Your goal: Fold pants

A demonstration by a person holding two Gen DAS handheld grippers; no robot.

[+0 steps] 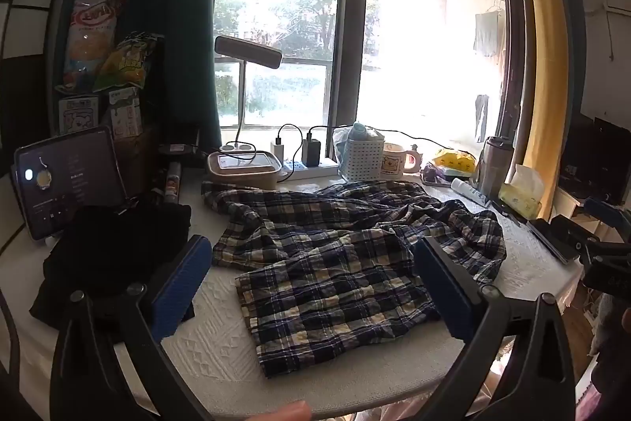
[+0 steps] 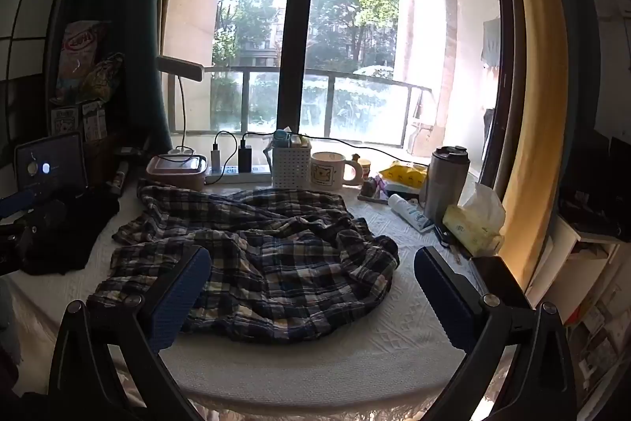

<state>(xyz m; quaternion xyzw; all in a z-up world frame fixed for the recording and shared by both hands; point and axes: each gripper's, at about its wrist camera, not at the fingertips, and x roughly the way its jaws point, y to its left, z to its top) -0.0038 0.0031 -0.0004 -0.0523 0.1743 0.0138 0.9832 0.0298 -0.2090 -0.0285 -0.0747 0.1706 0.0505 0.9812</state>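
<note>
Left gripper (image 1: 311,283): jaws spread wide, blue pads clear of any cloth, nothing grasped, poised above the near edge of the table (image 1: 221,354). Right gripper (image 2: 311,287): likewise spread wide and empty, over the same near edge. Plaid pants (image 1: 347,255): rumpled, unfolded, lying across the middle of the white textured table cover, between both pairs of fingers in view. Black garment (image 1: 114,247): heaped just left of the pants. Tablet (image 1: 71,180): propped upright behind it, screen lit. Far edge by the window: lidded container (image 1: 244,164), power strip (image 1: 311,168), white basket (image 1: 361,156), bear mug (image 1: 398,162), steel tumbler (image 1: 495,168), tissue pack (image 1: 520,196).
</note>
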